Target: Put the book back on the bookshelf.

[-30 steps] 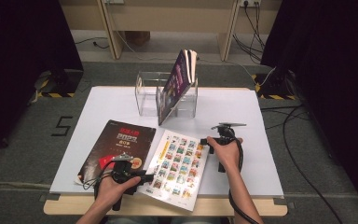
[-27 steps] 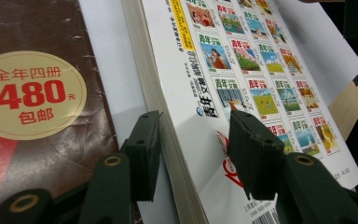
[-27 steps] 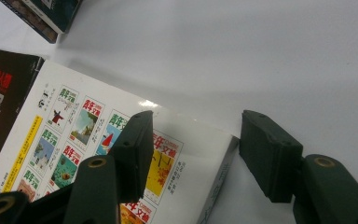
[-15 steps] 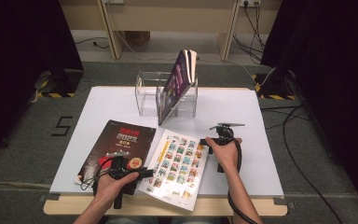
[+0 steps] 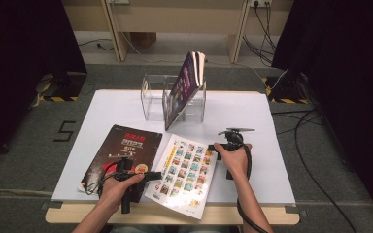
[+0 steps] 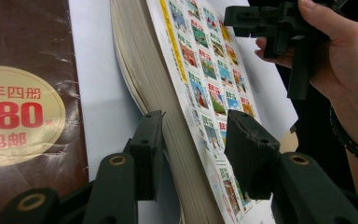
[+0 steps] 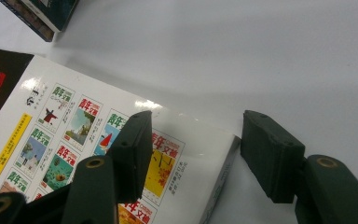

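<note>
A white magazine (image 5: 187, 170) with rows of small colourful cover pictures lies flat at the table's front middle. My left gripper (image 5: 158, 175) is at its left edge. In the left gripper view the gripper (image 6: 193, 149) stands open, one jaw beside the page edges and the other over the cover of the magazine (image 6: 205, 79). My right gripper (image 5: 213, 149) is at the magazine's far right corner. In the right gripper view it (image 7: 196, 149) is open, with one jaw over the magazine (image 7: 74, 135) and the other over bare table.
A dark brown magazine (image 5: 126, 145) lies left of the white one, almost touching it. Behind them a clear acrylic holder (image 5: 150, 99) holds a dark book (image 5: 184, 87) leaning left. Bare white table (image 5: 272, 126) stretches to the right.
Both hands have shifted only slightly and stay at the white magazine's edges. The magazines have not moved.
</note>
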The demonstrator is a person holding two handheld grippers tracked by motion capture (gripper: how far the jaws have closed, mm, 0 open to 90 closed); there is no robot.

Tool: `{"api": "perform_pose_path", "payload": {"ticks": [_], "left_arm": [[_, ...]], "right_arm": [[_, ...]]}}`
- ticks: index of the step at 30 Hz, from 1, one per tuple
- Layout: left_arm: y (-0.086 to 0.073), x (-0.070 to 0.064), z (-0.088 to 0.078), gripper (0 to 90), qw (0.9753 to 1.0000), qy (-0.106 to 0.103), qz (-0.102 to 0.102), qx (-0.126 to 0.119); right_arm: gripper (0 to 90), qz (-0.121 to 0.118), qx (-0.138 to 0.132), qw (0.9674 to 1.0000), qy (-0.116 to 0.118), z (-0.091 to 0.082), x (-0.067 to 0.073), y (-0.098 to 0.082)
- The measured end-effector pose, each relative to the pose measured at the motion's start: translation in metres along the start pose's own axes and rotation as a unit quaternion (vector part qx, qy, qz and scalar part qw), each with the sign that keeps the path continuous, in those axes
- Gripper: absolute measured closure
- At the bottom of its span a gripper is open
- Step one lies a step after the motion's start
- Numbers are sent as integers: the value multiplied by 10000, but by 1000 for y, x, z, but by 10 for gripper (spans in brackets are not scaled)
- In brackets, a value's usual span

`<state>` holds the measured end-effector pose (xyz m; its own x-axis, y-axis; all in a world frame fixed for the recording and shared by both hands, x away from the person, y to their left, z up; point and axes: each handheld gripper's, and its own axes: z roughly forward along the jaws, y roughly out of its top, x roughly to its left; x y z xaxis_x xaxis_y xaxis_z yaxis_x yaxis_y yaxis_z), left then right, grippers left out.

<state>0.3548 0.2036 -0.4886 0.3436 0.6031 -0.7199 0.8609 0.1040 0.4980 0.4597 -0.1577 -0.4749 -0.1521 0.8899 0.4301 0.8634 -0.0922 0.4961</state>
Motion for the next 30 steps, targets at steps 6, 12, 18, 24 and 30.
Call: {"api": "perform_pose_path", "payload": {"ticks": [6,12,18,24,30], "left_arm": [[0,0,0,560,9995,-225,-221,18],[-2,1,3,590,9981,-393,-439,156],[-7,0,6,702,9992,-149,-220,303],[-7,0,6,715,9993,-174,-154,299],[-10,1,6,717,9995,-109,-103,263]], "right_arm": [[441,-47,-3,10000,-17,0,0,0],[438,-33,9,10000,-16,0,1,0],[442,-40,24,10000,23,0,0,2],[467,47,-111,9998,126,2,-5,6],[479,13,-46,9998,189,3,-8,8]]}}
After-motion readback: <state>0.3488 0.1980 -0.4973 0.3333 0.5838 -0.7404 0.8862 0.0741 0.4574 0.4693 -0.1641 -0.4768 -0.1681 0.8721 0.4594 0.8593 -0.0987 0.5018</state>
